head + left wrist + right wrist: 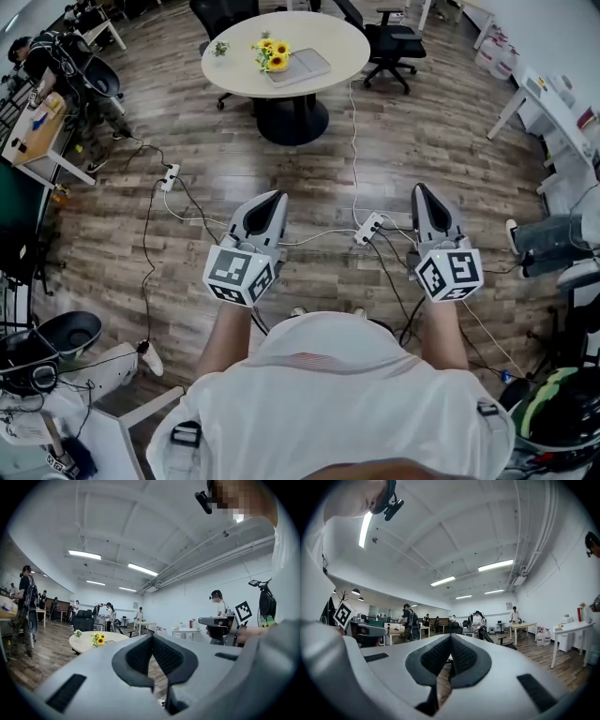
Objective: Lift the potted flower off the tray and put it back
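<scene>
A potted flower (272, 53) with yellow blooms stands on the round pale table (328, 37) far ahead, at the left end of a flat grey tray (302, 67). In the left gripper view the potted flower (98, 639) shows small on the table (84, 644), left of the jaws. My left gripper (277, 197) and right gripper (418, 189) are held level over the wooden floor, well short of the table. Both are shut with nothing between the pads, as the left gripper (152, 637) and right gripper (450, 637) show in their own views.
Black office chairs (389, 42) ring the table. Power strips (369, 228) and cables (150, 234) lie on the floor between me and it. Desks stand at the left (33, 131) and right (553, 103). A seated person's legs (548, 239) are at the right; several people stand far off.
</scene>
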Demonstrator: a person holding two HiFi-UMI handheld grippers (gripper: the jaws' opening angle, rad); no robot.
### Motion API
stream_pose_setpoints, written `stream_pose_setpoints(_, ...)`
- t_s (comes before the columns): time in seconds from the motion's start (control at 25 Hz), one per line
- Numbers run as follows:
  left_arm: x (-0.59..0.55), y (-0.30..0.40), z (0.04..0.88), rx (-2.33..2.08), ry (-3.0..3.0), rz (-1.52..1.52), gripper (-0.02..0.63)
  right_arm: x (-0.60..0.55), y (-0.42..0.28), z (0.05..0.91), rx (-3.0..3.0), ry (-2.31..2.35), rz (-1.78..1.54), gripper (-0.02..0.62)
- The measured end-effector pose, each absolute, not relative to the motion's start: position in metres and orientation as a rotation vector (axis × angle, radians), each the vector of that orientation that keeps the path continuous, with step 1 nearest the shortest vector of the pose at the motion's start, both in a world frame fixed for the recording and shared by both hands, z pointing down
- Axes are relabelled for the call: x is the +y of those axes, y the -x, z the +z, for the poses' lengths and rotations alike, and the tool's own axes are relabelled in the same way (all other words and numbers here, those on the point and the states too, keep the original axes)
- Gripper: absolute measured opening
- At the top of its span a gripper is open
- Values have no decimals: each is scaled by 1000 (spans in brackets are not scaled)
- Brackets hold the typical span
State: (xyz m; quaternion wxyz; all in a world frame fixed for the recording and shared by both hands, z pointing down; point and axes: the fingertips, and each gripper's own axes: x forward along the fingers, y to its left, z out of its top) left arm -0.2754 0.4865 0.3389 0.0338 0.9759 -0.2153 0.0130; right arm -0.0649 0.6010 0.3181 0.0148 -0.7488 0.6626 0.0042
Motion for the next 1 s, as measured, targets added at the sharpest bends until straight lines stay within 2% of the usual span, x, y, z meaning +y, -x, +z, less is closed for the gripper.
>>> stream_pose_setpoints(0.48, 427, 340, 370, -693, -2958, 75, 5, 533, 128, 361, 2160, 2351, -63, 0)
stream_pose_setpoints(0.72, 384, 332, 384, -719, -2908, 68, 5, 484, 111, 367, 2217, 2359, -93, 0)
stream_pose_setpoints(1.0, 295, 283, 396, -809, -2885, 127, 5, 373, 61, 383, 2304, 2262, -130, 0)
